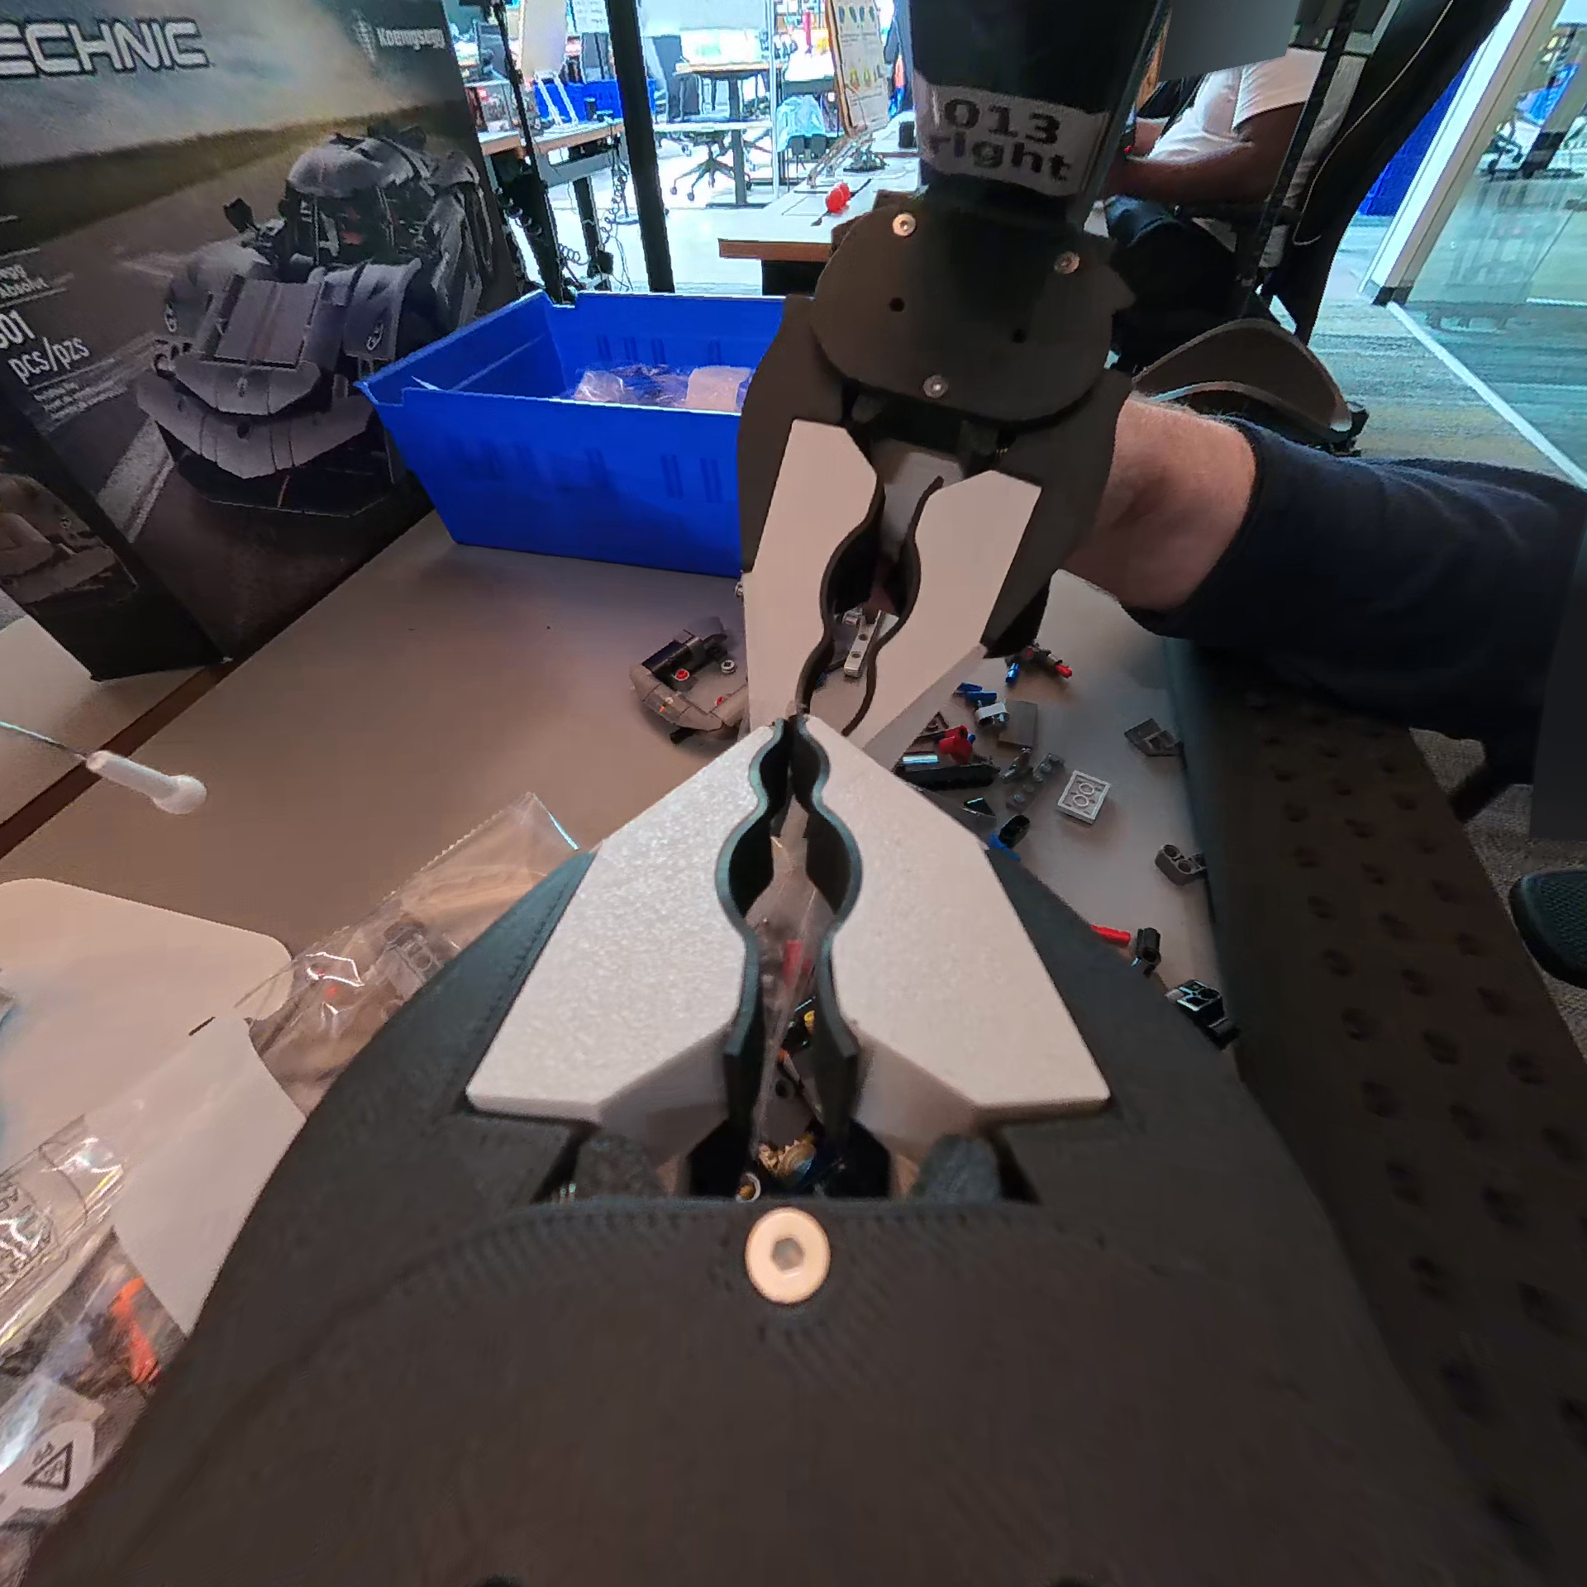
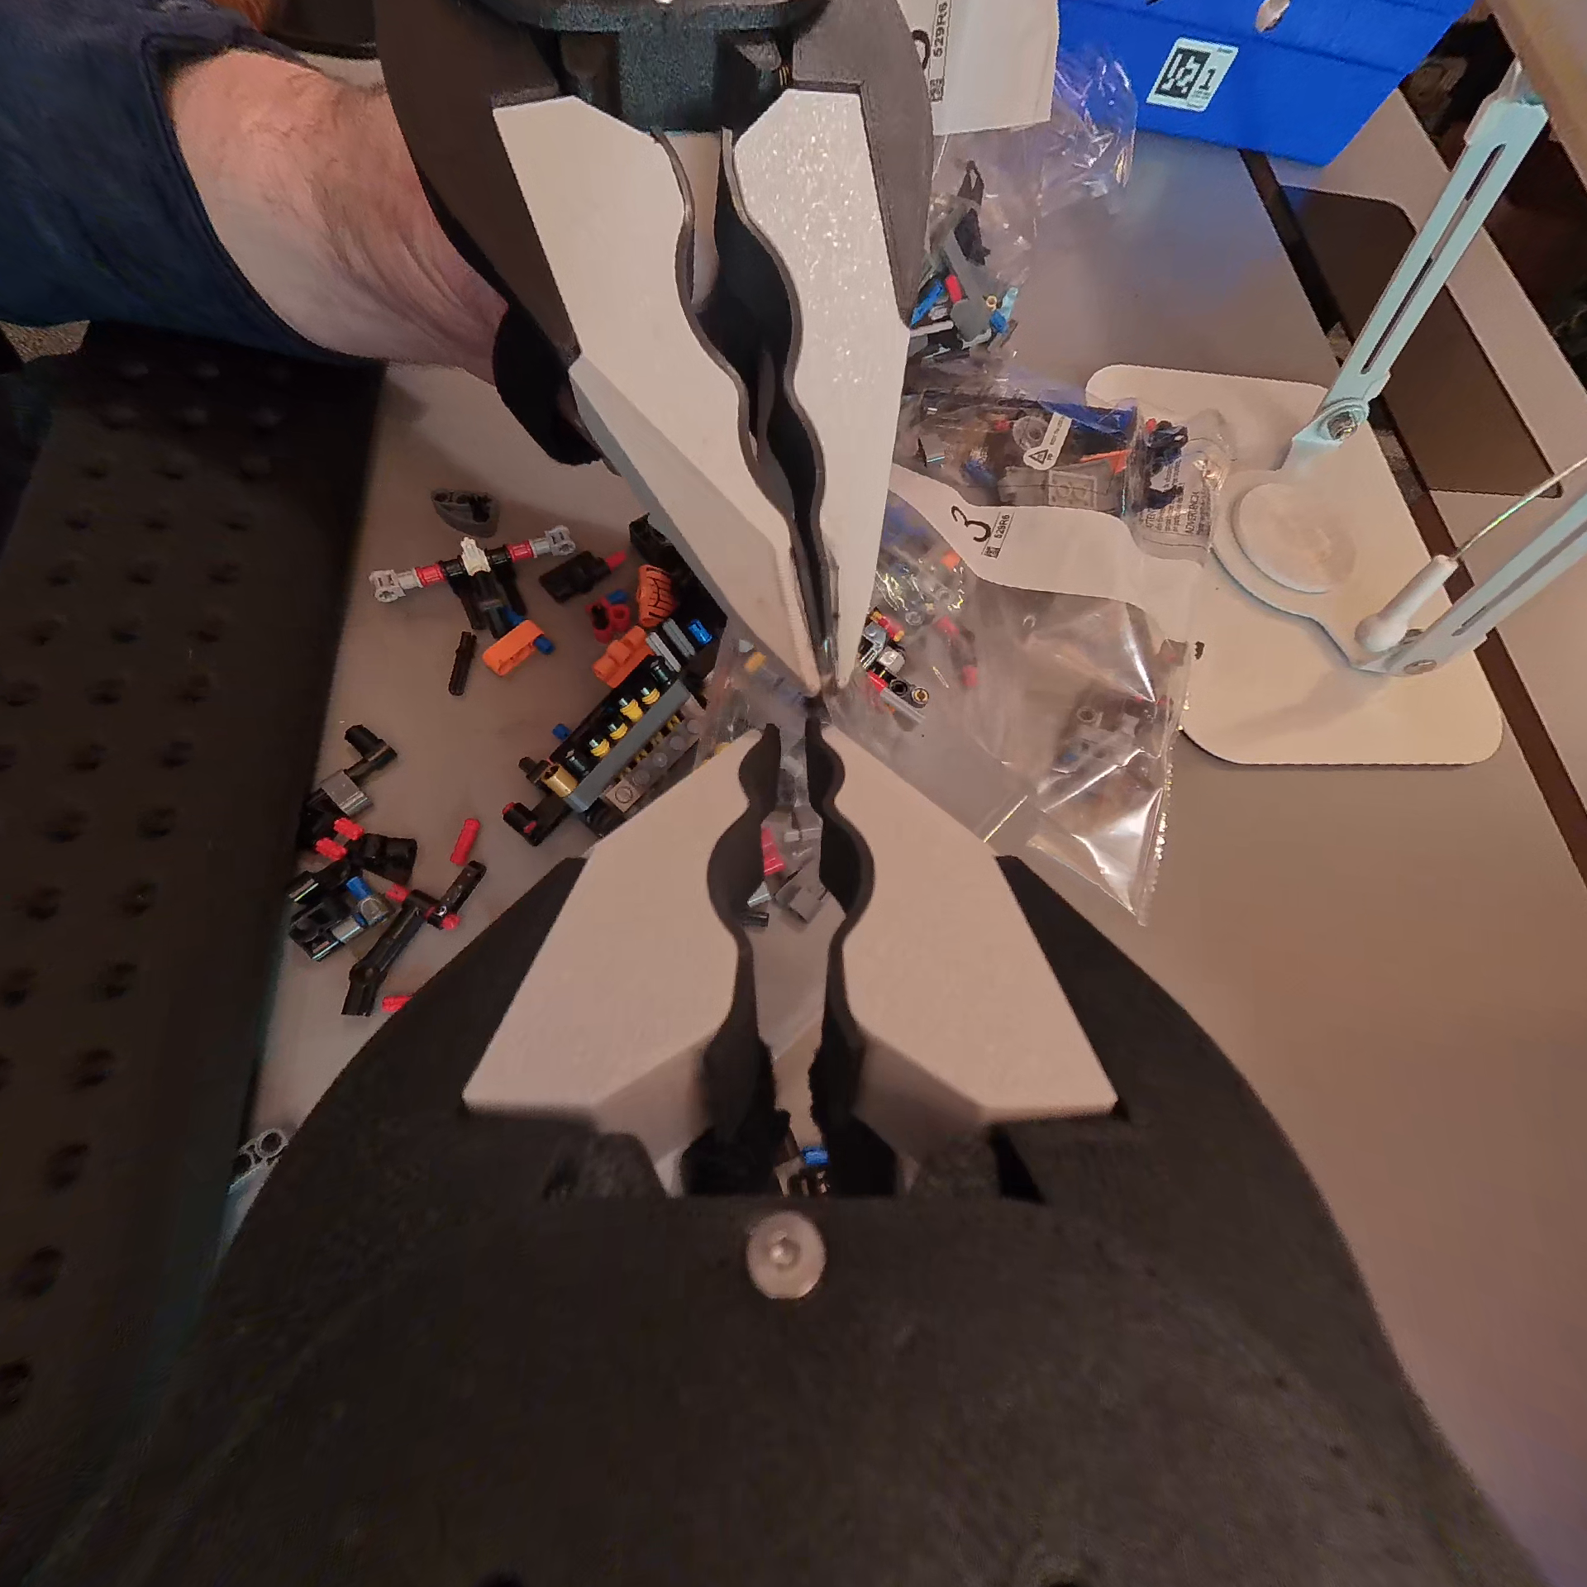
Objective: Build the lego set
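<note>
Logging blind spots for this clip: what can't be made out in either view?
- Left wrist view: the clear bag shows only through the gap of the left tongs; their white fingers hide the rest.
- Right wrist view: whether the right tongs pinch bag film is unclear.
- Loose pieces: too small to identify.

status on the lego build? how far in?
Early. Done: one small grey sub-assembly and a longer black-and-grey one lie on the table among loose pieces. In hand: left gripper and right gripper are both shut on a clear parts bag, apparently pulling it open. Left: other bags still sealed.
</note>
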